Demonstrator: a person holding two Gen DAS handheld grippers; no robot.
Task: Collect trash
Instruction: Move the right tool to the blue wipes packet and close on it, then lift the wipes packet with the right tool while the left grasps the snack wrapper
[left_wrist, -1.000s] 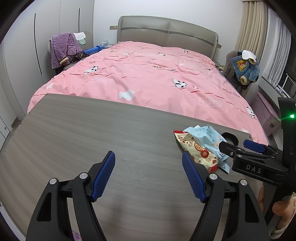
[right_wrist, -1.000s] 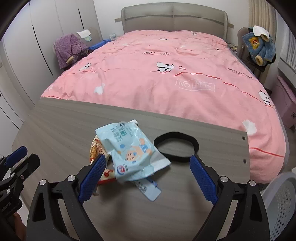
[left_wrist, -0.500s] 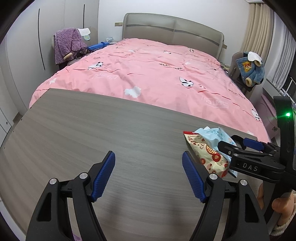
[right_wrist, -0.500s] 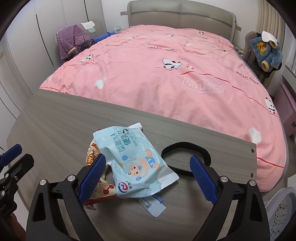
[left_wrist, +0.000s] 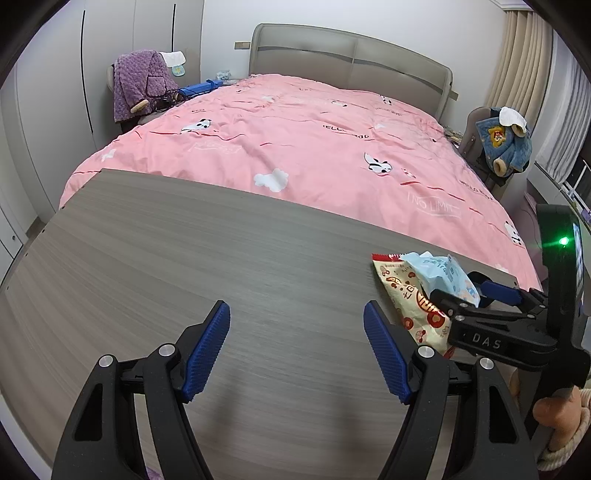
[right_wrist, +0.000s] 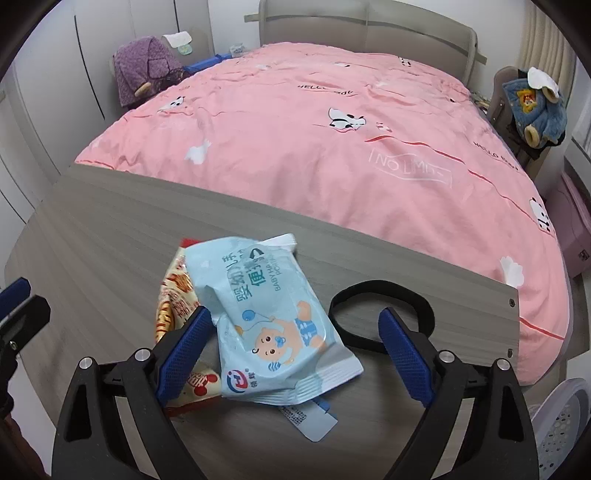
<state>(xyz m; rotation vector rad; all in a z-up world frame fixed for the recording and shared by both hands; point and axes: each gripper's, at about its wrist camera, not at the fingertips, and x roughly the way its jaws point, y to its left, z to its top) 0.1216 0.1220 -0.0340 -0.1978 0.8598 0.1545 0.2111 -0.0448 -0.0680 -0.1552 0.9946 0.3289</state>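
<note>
A light blue baby-wipes packet (right_wrist: 273, 317) lies on the wooden table (right_wrist: 92, 236), overlapping a red and yellow snack wrapper (right_wrist: 177, 302). My right gripper (right_wrist: 295, 354) is open, with the wipes packet between its jaws and its left pad over the wrapper. In the left wrist view the same packet (left_wrist: 441, 271) and wrapper (left_wrist: 410, 299) lie at the right, with the right gripper (left_wrist: 480, 295) over them. My left gripper (left_wrist: 295, 350) is open and empty above bare table (left_wrist: 184, 258).
A black strap loop (right_wrist: 380, 317) lies on the table right of the packet. A white perforated bin (right_wrist: 561, 424) stands below the table's right edge. A pink bed (left_wrist: 295, 140) lies beyond the table, with chairs holding clothes on both sides.
My right gripper has moved forward, so the wipes packet now sits deeper between its jaws. My left gripper has shifted slightly while staying open.
</note>
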